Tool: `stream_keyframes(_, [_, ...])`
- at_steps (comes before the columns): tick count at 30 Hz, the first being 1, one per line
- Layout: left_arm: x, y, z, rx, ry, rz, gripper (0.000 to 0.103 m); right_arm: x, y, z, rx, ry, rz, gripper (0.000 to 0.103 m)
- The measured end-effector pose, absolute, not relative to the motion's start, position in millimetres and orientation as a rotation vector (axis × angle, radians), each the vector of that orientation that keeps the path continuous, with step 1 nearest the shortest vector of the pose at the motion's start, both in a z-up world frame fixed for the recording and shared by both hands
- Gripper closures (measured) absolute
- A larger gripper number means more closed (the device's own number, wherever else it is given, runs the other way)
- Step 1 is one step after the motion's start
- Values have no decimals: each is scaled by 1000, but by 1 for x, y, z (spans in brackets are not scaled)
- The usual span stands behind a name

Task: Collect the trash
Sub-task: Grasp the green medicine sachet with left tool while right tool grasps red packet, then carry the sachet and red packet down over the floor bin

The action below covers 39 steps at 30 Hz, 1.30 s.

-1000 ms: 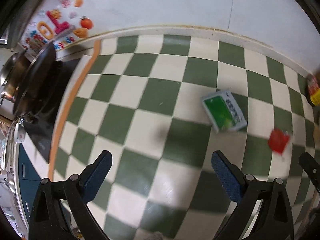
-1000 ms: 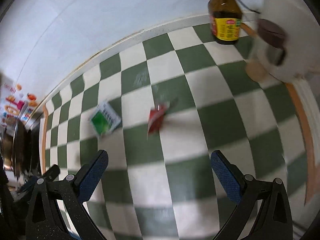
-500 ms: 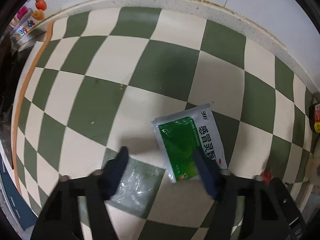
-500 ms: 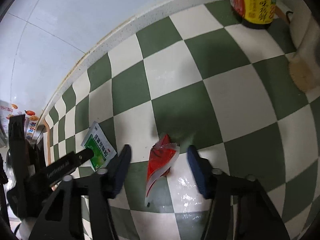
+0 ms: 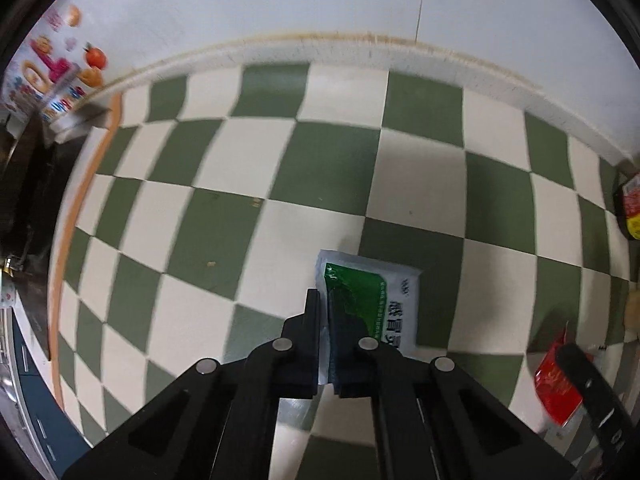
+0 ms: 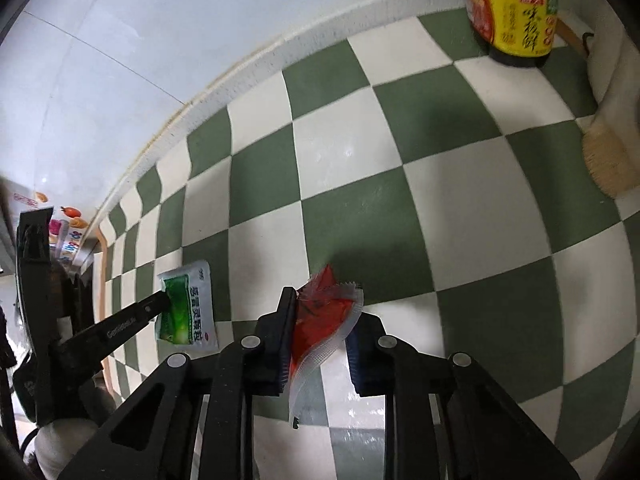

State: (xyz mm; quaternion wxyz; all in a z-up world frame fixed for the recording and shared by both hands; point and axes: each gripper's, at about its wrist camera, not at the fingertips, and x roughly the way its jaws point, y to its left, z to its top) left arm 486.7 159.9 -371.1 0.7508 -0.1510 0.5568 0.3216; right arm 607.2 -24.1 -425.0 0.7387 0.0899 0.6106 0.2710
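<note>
A green-and-white sachet (image 5: 376, 300) lies on the green-and-cream checked counter (image 5: 328, 168). My left gripper (image 5: 324, 300) is shut on the sachet's left edge, with both pads pressed together over it. The right wrist view shows the same sachet (image 6: 192, 308) with the left gripper (image 6: 162, 300) at its edge. A crumpled red sachet (image 6: 324, 320) sits between the fingers of my right gripper (image 6: 322, 314). Those jaws are closing, and both pads touch the red sachet, which bulges between them. The left wrist view shows the red sachet (image 5: 556, 388) at lower right.
A dark sauce bottle (image 6: 516, 12) with a yellow label stands at the back right by the wall. A straw-coloured brush (image 6: 608, 160) lies at the right edge. A black stove (image 5: 24, 184) and coloured stickers (image 5: 52, 72) are at the left.
Both grippers came down onto the counter and closed, the left on the green sachet and the right around the red one. Both sachets now look nearer and larger.
</note>
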Motion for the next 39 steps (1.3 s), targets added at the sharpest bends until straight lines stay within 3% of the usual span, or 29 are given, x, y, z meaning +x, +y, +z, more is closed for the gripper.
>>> stream_keyframes(11, [413,117,-292,-202,1074,714,101,555,-69,-366,196,1248,653,80])
stream_keyframes(24, [246,55,-258,-122,998,588,101,372,-130,-310,152,1140,662,80])
stream_keyframes(32, [130,39,-282,-145,1043,518,101,227,-169,-313,168,1149,587,81])
stream_keyframes(39, [71,31,-364,-199,1218,481,101,128,-187,-369,132,1278,528,81])
